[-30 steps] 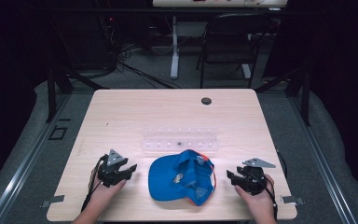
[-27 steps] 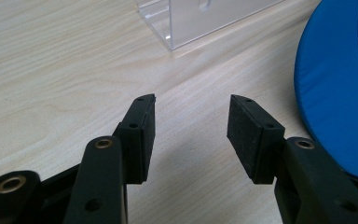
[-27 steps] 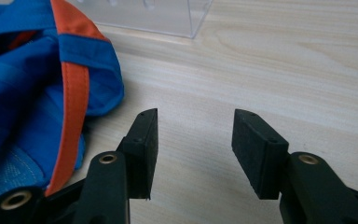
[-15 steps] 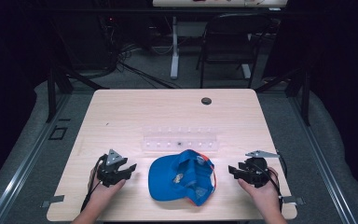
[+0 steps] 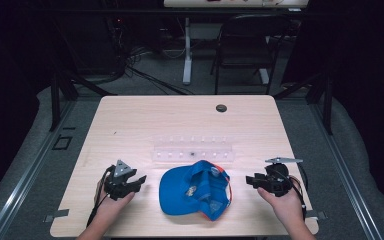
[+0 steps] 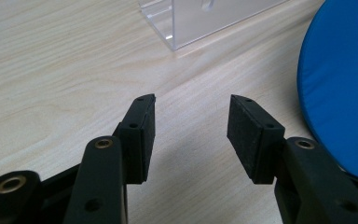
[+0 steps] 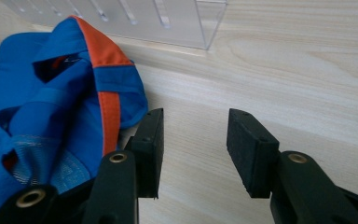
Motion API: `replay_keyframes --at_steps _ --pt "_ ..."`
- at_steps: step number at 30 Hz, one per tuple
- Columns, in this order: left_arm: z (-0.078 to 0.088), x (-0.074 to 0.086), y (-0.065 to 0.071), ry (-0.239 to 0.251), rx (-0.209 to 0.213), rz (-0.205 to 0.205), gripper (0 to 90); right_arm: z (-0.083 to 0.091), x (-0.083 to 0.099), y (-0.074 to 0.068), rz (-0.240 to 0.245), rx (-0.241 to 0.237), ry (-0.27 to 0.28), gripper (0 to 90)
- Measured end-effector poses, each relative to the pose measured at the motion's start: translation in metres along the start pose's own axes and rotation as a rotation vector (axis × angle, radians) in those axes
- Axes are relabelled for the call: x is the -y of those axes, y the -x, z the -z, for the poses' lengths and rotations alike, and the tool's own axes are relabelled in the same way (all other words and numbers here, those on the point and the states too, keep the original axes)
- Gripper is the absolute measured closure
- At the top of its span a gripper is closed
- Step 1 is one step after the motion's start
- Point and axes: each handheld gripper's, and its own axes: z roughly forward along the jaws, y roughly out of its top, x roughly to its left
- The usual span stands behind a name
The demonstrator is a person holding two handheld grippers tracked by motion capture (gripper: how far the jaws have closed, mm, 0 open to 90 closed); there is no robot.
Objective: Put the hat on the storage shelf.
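Presently the cap (image 5: 196, 189) lies crown-down on the surface (image 5: 145, 120), between both grippers. Left gripper (image 5: 139, 179) stands apart, empty. Right gripper (image 7: 193, 149) has just been closing, nothing between its jaws, cap fabric just beside it. Advise seizing the near rim squarely before lifting.

High view looks down on the whole table (image 5: 130, 120); both gripper views sit low, sharing the cap (image 5: 195, 190).

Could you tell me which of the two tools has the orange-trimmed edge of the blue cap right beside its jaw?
The right tool: the cap and its orange trim lie against one jaw. The left tool faces bare table.
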Motion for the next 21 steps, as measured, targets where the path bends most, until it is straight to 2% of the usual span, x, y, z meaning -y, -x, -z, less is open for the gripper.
replay_keyframes --at_steps 4,10,11,18,21 --pt "0.000 0.000 0.000 -0.002 0.000 -0.004 52.4 0.002 -0.005 -0.003 -0.006 -0.012 -0.007 58.0" --pt "0.000 0.000 0.000 0.001 0.000 -0.002 52.4 0.002 -0.011 -0.006 -0.012 -0.056 -0.024 58.0" --pt "0.000 0.000 -0.001 0.000 -0.002 0.001 52.4 0.002 -0.013 -0.007 -0.009 -0.079 -0.033 57.8" --pt "0.000 0.000 -0.001 0.000 -0.003 0.001 52.4 0.001 -0.017 -0.016 0.002 -0.100 -0.054 57.1" --pt "0.000 0.000 -0.001 0.002 -0.003 0.002 52.4 0.000 -0.020 -0.020 -0.001 -0.129 -0.068 57.0"
